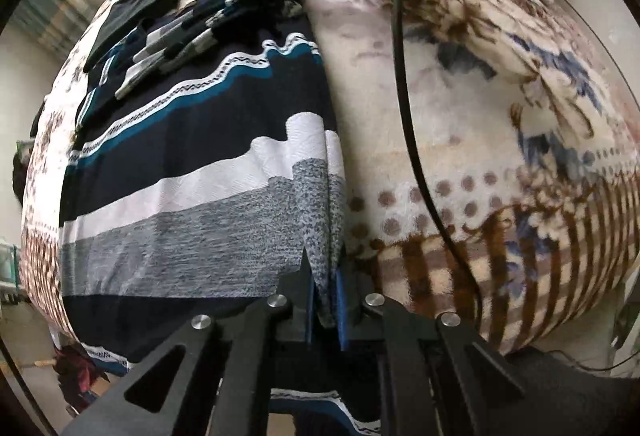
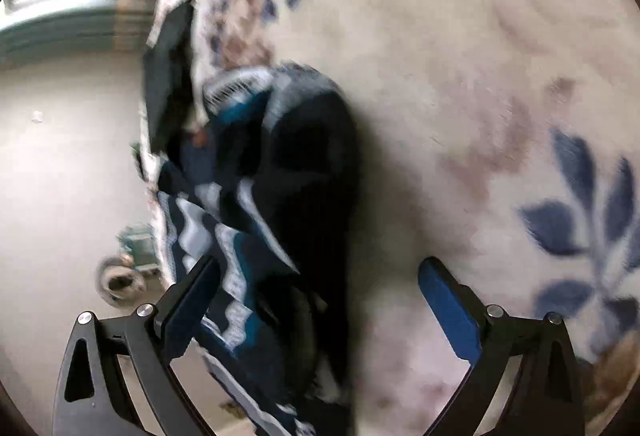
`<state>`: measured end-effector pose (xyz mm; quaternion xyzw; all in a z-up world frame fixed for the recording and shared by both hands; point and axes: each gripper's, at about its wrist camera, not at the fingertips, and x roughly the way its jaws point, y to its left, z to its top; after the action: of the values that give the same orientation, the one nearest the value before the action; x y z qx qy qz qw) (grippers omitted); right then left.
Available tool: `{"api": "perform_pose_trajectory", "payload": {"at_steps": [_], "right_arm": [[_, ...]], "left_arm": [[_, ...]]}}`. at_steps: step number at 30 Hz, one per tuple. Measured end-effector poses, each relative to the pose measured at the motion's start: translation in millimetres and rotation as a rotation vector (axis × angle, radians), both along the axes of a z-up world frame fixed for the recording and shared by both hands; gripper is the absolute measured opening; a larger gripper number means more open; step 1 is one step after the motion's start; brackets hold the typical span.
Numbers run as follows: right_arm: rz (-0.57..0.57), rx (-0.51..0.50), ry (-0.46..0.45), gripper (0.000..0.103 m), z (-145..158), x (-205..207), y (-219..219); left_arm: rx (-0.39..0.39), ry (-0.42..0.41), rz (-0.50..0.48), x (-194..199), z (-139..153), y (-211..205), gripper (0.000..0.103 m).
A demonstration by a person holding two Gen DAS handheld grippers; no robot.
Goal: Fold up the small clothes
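Observation:
A striped garment (image 1: 192, 164) in navy, teal, white and grey lies on a floral blanket (image 1: 500, 124). My left gripper (image 1: 325, 276) is shut on the garment's folded grey edge, near the blanket's front. In the blurred right wrist view the same garment (image 2: 280, 196) lies bunched between the fingers of my right gripper (image 2: 320, 268), which is open and holds nothing. The blue pad of its right finger (image 2: 448, 308) hovers over the blanket (image 2: 460, 76).
A dark folded item (image 1: 136, 8) and small striped clothes (image 1: 192, 36) lie at the blanket's far left. A black cable (image 1: 404, 84) runs across the blanket. A pale floor (image 2: 68, 164) with a round object (image 2: 120, 280) lies left of the bed.

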<state>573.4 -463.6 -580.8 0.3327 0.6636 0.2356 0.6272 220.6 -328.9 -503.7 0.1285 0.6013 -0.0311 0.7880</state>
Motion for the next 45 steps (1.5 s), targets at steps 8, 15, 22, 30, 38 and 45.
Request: {"api": "perform_pose_trajectory", "payload": {"at_steps": [8,15,22,30,38,45], "right_arm": [[0.025,-0.039,-0.073,0.016,20,-1,22],[0.024,-0.095,-0.073,0.015,77,4,36],[0.111,-0.265,-0.099,0.015,150,23,145],[0.26,-0.434,-0.133,0.014,150,39,353],[0.382,-0.617,-0.153,0.014,93,28,486],[0.432,-0.681,-0.121,0.032,75,31,508]], "left_arm": [[-0.005,-0.018,0.077,1,22,23,0.006],[-0.066,-0.085,0.265,-2,77,99,0.006],[-0.14,-0.134,0.471,4,101,210,0.005],[-0.21,-0.116,0.638,1,59,335,0.005],[-0.317,-0.015,0.749,-9,-17,408,0.006],[-0.506,0.021,0.809,-23,-26,441,0.032]]}}
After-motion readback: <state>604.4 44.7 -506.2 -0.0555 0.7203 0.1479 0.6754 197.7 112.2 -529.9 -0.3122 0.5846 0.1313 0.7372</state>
